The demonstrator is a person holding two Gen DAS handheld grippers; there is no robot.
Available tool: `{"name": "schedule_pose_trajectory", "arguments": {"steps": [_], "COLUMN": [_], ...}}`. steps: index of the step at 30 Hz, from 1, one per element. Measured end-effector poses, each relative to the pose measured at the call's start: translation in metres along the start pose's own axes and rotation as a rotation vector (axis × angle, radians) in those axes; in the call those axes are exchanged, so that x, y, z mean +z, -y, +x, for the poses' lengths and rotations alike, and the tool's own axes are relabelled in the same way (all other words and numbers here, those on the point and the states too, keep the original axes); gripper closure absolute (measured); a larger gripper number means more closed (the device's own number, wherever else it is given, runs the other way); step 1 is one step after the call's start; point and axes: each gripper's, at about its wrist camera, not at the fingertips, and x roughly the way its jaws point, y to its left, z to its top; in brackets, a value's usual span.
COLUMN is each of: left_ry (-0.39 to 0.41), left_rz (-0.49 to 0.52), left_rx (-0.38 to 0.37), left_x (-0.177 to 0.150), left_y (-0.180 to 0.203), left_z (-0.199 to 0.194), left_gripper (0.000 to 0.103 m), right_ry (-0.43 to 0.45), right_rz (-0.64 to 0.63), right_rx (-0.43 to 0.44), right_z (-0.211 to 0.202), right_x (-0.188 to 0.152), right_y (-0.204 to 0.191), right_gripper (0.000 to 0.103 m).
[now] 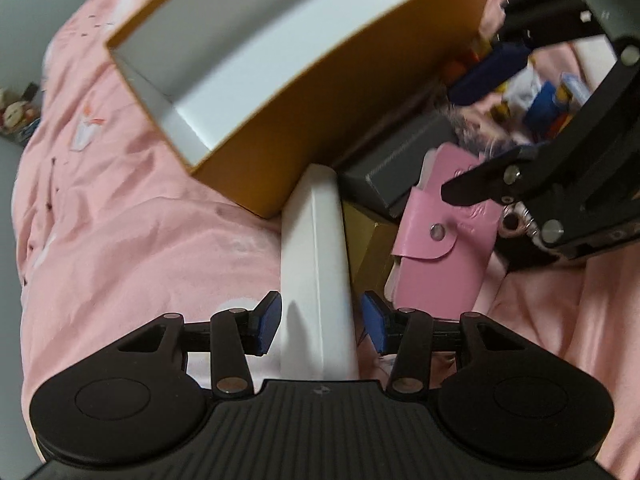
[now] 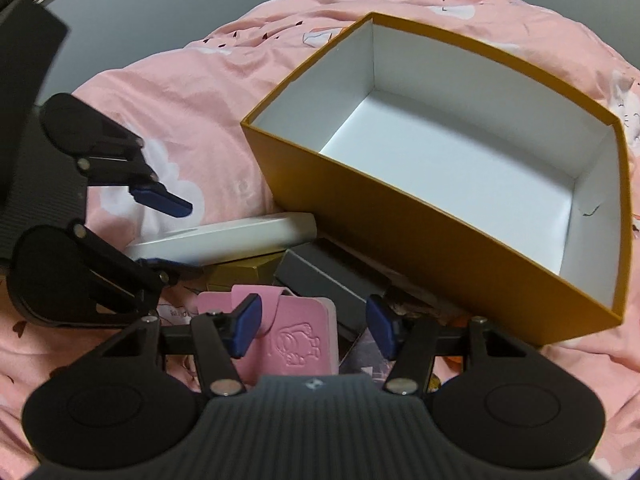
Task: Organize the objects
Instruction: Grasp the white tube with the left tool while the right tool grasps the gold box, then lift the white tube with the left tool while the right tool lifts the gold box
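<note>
The white box point(image 1: 316, 264) is straddled by the left gripper point(image 1: 320, 326), whose jaws stand a little wider than it, pads just beside its long sides and not seen to press; it lies on the bed point(image 1: 132, 216), one end against the orange box point(image 2: 400, 236); it is judged light, stiff and smooth, so best taken across its narrow width near the middle. The pink wallet point(image 2: 298, 336) lies between the wide-open jaws of the right gripper point(image 2: 312, 330), held by nothing; it is judged soft and light, best pinched across its flat faces. A grey case point(image 1: 400, 160) and a gold box point(image 1: 366, 240) lie between them. The orange box is seen open and empty.
</note>
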Motion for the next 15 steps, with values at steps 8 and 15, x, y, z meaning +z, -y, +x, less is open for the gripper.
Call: {"name": "schedule_pose_trajectory", "arguments": {"steps": [8, 15], "left_ry": [-0.116, -0.151], "left_rz": [0.177, 0.12], "left_rx": [-0.042, -0.089], "left_x": [0.006, -0.001], "left_y": [0.006, -0.026], "left_z": [0.032, 0.027], "left_gripper": [0.041, 0.058], "right_ry": [-0.007, -0.02], "right_rz": [-0.045, -0.047], "right_rx": [0.012, 0.021], "right_z": [0.006, 0.007], "right_x": [0.005, 0.006], "right_y": [0.002, 0.007], "right_gripper": [0.042, 0.042]}}
